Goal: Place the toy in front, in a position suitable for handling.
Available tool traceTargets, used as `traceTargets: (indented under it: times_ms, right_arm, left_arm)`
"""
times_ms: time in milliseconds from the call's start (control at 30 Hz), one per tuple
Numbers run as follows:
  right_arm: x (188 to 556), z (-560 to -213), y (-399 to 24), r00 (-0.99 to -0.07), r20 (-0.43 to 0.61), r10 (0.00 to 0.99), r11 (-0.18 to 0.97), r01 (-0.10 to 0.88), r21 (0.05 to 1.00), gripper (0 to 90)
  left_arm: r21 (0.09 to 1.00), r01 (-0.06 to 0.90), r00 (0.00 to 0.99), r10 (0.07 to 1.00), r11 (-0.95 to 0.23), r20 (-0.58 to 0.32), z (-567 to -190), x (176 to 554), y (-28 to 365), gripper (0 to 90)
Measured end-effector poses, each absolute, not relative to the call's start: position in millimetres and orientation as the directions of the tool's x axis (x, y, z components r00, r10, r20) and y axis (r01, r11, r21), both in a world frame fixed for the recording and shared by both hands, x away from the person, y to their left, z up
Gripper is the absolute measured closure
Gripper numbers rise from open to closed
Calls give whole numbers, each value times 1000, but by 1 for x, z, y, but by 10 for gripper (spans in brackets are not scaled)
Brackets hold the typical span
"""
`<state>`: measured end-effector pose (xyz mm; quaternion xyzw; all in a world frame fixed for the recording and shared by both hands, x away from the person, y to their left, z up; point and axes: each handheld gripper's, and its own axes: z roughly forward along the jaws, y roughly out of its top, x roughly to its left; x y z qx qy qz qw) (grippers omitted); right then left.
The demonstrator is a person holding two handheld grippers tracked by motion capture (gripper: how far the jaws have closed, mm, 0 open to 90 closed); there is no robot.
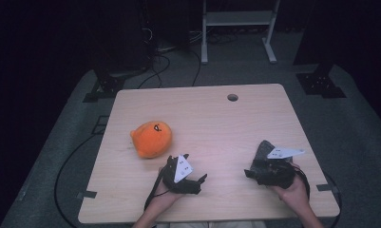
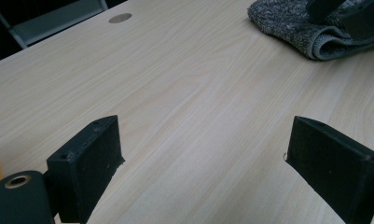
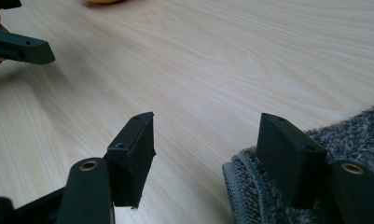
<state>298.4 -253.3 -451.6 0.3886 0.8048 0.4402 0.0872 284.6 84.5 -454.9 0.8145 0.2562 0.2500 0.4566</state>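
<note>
Roughly counted: one orange plush toy (image 1: 151,138), one grey knitted cloth (image 2: 300,25), two grippers, one light wooden surface (image 1: 216,118). Cloth is speckled grey, folded, ribbed hem showing, lying near the surface's right edge. Right gripper (image 3: 208,140) has jaws spread, one jaw over the cloth's edge, nothing clamped. Left gripper (image 2: 201,149) has jaws wide apart over bare wood, beside the toy.

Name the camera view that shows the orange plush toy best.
The high view: the orange plush toy lies whole on the table, ahead of the left gripper. The left gripper view catches an orange sliver at its left edge, the right gripper view a scrap at its top edge.
</note>
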Motion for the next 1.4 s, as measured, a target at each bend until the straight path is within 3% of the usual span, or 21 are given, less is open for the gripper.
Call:
traceTargets:
  times_ms: [900,1200,1400]
  right_arm:
    - [298,-454,-251,-684,187,705,331,550,767,351]
    - [297,-454,-254,-671,189,717,316,555,770,348]
    - [297,-455,-252,-674,185,716,325,555,765,346]
  left_arm:
    - [912,176,724,677,-370,135,-420,298,107,95]
    - [942,129,636,755,-309,160,-386,316,140,95]
    - [945,166,575,806,-281,138,-384,330,170,93]
